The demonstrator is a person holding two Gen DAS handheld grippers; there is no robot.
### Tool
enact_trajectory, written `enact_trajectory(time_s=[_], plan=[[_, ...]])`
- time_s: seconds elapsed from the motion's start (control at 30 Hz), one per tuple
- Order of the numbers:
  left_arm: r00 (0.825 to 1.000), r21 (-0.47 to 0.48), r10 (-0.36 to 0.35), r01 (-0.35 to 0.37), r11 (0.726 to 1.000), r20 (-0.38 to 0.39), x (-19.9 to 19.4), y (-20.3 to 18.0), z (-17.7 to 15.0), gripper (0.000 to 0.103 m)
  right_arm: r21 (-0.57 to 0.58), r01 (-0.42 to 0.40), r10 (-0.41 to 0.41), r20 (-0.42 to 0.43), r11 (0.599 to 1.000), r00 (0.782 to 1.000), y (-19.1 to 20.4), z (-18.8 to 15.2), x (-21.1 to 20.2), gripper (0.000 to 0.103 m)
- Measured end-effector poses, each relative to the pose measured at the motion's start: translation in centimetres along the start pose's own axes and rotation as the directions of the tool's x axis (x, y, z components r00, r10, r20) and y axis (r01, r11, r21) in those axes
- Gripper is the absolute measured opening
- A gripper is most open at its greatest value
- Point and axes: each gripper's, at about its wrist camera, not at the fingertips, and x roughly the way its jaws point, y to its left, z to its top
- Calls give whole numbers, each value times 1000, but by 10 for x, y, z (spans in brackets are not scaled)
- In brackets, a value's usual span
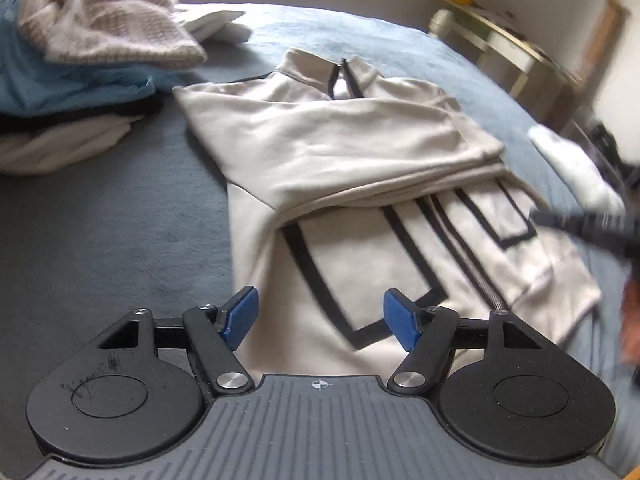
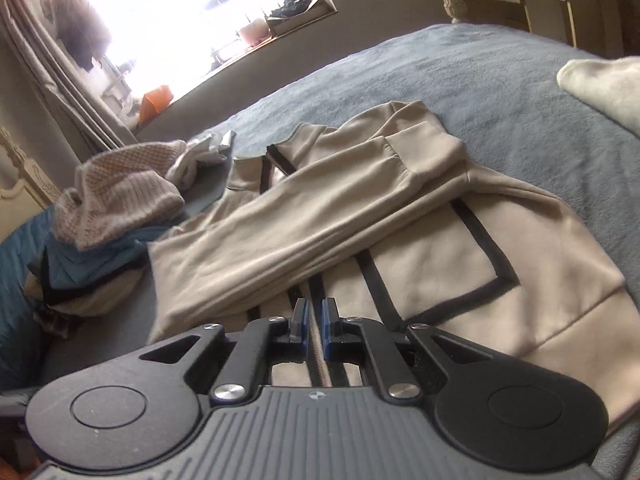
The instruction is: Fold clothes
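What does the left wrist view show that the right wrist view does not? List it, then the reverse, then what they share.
Only the left wrist view: the left tongs standing open with nothing between them, and the blurred right tongs at the right edge.

Only the right wrist view: the right tongs shut and empty above the zip, the bright window and the curtain.

Both: the beige jacket with sleeves folded across its chest, the blue-grey bedspread, the clothes pile topped by a knit sweater, and a white garment.
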Motion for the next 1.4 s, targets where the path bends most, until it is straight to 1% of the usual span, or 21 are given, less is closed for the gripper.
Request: enact_trajectory(time_s=[0.03, 0.07, 0.1, 0.13, 0.17, 0.27, 0.37, 0.47, 0.5, 0.57, 0.67, 0.77, 1.03, 1.4], plan=[[999, -31, 32, -32, 999, 1, 2, -10, -4, 75, -48, 36, -36, -2, 998, 999, 4, -5, 3, 6], [998, -37, 62, -63, 997, -10, 5, -19, -10, 75, -87, 59, -61, -12, 994, 998, 5, -11, 6, 7], [995, -27, 91, -92, 995, -26, 8, -28, -16, 75, -126, 83, -86, -20, 989, 996, 6, -17, 9, 9], [992, -11, 114, -115, 993, -44, 11, -36, -24, 75, -164, 105, -111, -28, 981, 993, 7, -22, 12, 14], [989, 9, 133, -133, 991, -63, 14, -43, -32, 75, -197, 122, -131, -38, 973, 991, 7, -28, 14, 15], [975, 78, 187, -179, 981, -119, 24, -62, -55, 77, -230, 113, -136, -85, 966, 987, 2, -47, 22, 19], [957, 125, 247, -230, 965, -149, 33, -71, -69, 81, -274, 116, -143, -79, 955, 987, -4, -69, 31, 20], [946, 165, 299, -277, 946, -127, 33, -79, -75, 88, -282, 112, -136, -66, 953, 989, -5, -71, 30, 20], [942, 176, 312, -290, 941, -119, 33, -82, -75, 88, -285, 110, -133, -62, 952, 989, -5, -72, 29, 20], [936, 190, 332, -308, 932, -116, 33, -86, -75, 93, -289, 106, -127, -55, 952, 990, -5, -73, 28, 20], [928, 191, 350, -323, 927, -126, 35, -90, -76, 95, -273, 93, -113, -59, 957, 992, -9, -72, 29, 20], [920, 209, 372, -343, 916, -120, 36, -95, -77, 97, -281, 91, -111, -56, 955, 992, -9, -73, 29, 20], [899, 227, 420, -385, 894, -128, 38, -102, -77, 99, -265, 76, -94, -55, 961, 994, -12, -72, 28, 20], [871, 245, 478, -442, 863, -114, 35, -114, -78, 99, -250, 59, -72, -42, 966, 997, -15, -75, 27, 20]])
